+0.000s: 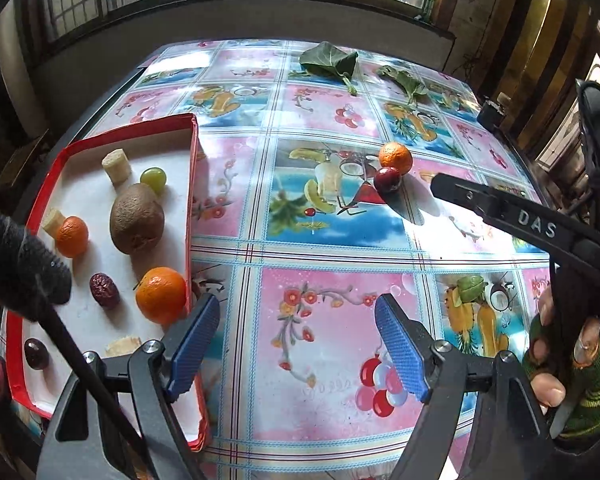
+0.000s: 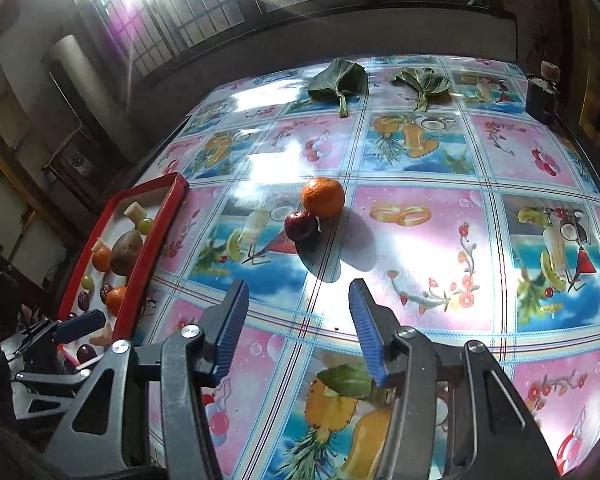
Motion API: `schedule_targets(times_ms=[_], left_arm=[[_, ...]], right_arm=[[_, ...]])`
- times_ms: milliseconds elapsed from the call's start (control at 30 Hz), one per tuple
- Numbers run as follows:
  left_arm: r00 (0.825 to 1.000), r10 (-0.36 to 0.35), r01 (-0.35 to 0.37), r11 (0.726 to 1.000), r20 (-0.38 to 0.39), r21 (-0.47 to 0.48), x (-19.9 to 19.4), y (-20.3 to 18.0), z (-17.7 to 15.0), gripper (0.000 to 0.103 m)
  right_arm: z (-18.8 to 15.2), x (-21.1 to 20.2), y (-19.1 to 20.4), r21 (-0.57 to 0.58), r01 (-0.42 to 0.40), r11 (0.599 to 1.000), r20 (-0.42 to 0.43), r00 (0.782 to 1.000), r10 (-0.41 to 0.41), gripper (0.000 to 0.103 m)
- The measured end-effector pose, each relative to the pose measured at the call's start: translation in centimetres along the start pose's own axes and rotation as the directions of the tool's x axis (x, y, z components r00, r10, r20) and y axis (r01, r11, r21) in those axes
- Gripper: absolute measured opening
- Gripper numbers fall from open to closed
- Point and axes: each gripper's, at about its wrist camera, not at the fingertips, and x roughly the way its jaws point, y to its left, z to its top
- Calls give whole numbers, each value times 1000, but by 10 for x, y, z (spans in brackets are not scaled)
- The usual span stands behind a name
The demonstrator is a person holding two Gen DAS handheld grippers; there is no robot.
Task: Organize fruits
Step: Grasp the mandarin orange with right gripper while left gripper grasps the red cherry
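Barred windows stood behind a table (image 2: 420, 240) covered in glossy fruit-print oilcloth. Two fruits lay loose on it, touching: a mandarin (image 2: 323, 197) and a dark red cherry (image 2: 301, 225) just in front of it. Both were judged light; the mandarin soft-skinned and round, best taken across its widest part, the cherry small, smooth and likely to slip or roll. The right gripper (image 2: 296, 322) pointed at the pair, jaws parted, nothing between them. The left gripper (image 1: 298, 344) hung beside the red tray (image 1: 192, 200), jaws wide and empty. The tray held a kiwi (image 1: 137, 218), mandarins and other pieces. Two green leaves (image 2: 338, 78) lay far off. Nothing blocked the approach, though the touching fruits crowded each other.
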Motion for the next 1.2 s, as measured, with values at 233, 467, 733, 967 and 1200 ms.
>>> schedule_targets(times_ms=[233,467,733,967,1200], left_arm=[[999,-15,16,999,-28,27,24,-11,20,80],[997,-63,65,997,-47,39,49,-25,46,80],[994,-85,91,992,-70,90,84,-61,68,80],[995,-71,77,993,-70,91,104,-69,82,77],[994,-94,100,989,-62,108,96,-69,76,26]], right_arm=[[44,55,4,-34,81,996,-34,996,-83,54],[50,73,-13,-5,46,999,-67,997,-47,39],[31,-13,-59,137,-8,991,90,996,-4,39],[4,-43,-72,192,-31,981,105,994,10,39],[-14,-55,-71,204,-45,978,106,994,23,39]])
